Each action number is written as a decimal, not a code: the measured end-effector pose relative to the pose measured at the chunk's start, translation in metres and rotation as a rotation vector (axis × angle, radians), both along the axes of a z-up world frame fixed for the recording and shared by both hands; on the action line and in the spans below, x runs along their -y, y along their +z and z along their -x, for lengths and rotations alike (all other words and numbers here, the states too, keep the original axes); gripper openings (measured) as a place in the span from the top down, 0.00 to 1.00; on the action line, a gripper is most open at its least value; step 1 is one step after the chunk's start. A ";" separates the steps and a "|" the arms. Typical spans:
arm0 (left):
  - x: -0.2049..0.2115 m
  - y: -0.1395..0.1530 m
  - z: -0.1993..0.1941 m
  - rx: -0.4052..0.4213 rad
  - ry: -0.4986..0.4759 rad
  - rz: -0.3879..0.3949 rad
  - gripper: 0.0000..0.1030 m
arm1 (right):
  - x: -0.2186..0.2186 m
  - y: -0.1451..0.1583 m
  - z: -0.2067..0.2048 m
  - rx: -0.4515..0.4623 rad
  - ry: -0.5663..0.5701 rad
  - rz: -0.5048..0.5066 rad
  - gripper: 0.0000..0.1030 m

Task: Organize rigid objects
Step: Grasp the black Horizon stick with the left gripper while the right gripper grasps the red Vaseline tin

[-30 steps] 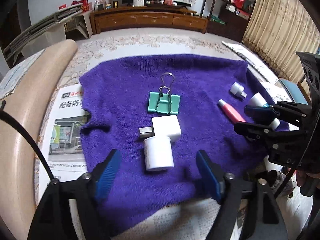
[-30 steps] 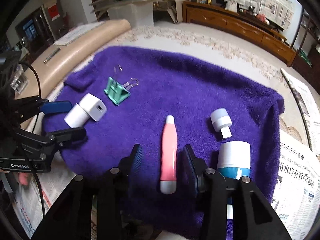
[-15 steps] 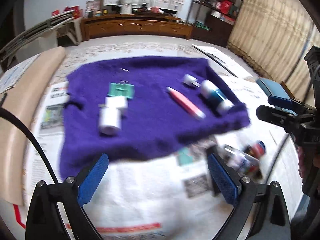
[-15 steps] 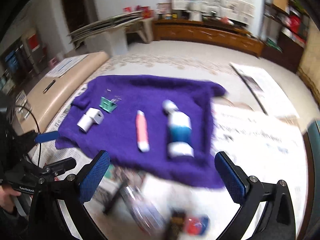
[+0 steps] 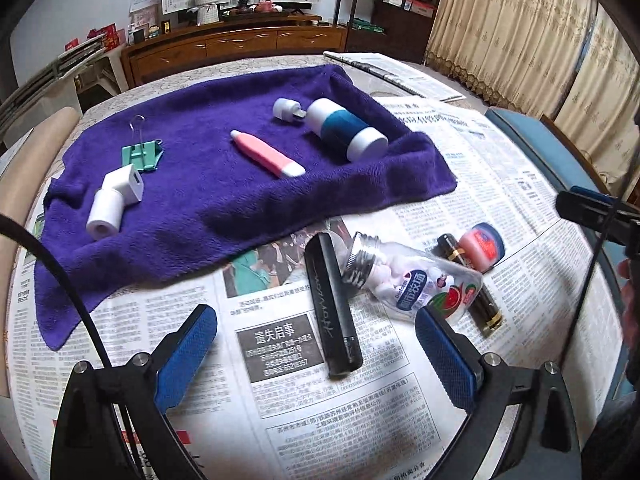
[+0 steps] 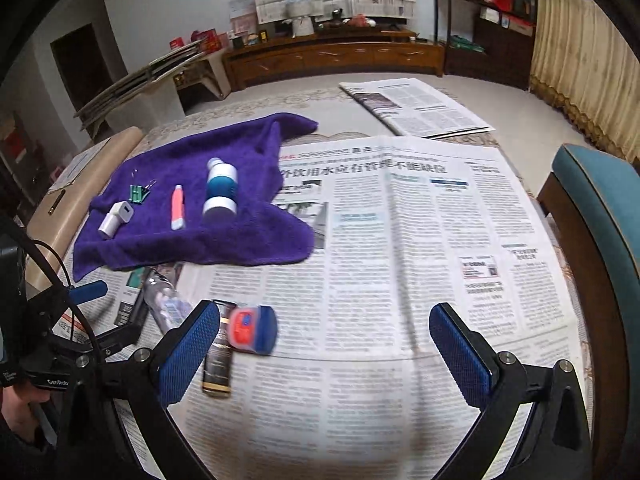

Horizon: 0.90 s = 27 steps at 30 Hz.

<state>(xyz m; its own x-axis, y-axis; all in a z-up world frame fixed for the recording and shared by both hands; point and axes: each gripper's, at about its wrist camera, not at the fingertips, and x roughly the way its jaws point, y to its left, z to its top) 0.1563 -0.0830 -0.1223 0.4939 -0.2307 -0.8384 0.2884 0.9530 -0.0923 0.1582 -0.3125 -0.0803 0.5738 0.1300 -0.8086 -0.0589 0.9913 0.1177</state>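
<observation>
On a purple towel lie a green binder clip, a white charger against a white cylinder, a pink tube, a small white plug light and a white-and-blue bottle. On the newspaper in front lie a black case, a clear candy bottle, a black-and-gold tube and a red-and-blue jar. My left gripper hangs open over the black case. My right gripper is open above bare newspaper, the jar by its left finger.
Newspaper covers the table to the right of the towel, with another folded paper behind. A teal chair stands at the right edge and a beige roll along the left.
Both grippers have drawn back off the towel to over the newspaper and opened wide. The right one has left the pink tube, the left one the white cylinder.
</observation>
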 end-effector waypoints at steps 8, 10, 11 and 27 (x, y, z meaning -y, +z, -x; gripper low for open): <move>0.010 -0.013 -0.001 0.021 0.011 -0.055 0.25 | 0.025 -0.015 0.013 -0.035 -0.029 0.012 0.00; 0.014 -0.014 0.000 0.039 0.002 -0.081 0.28 | 0.024 -0.016 0.014 -0.040 -0.027 0.016 0.00; 0.015 -0.014 0.001 0.044 0.000 -0.077 0.29 | 0.023 -0.017 0.014 -0.040 -0.021 0.014 0.00; 0.005 -0.009 -0.002 0.045 -0.008 -0.030 0.81 | -0.032 -0.042 0.005 -0.051 0.090 0.035 0.00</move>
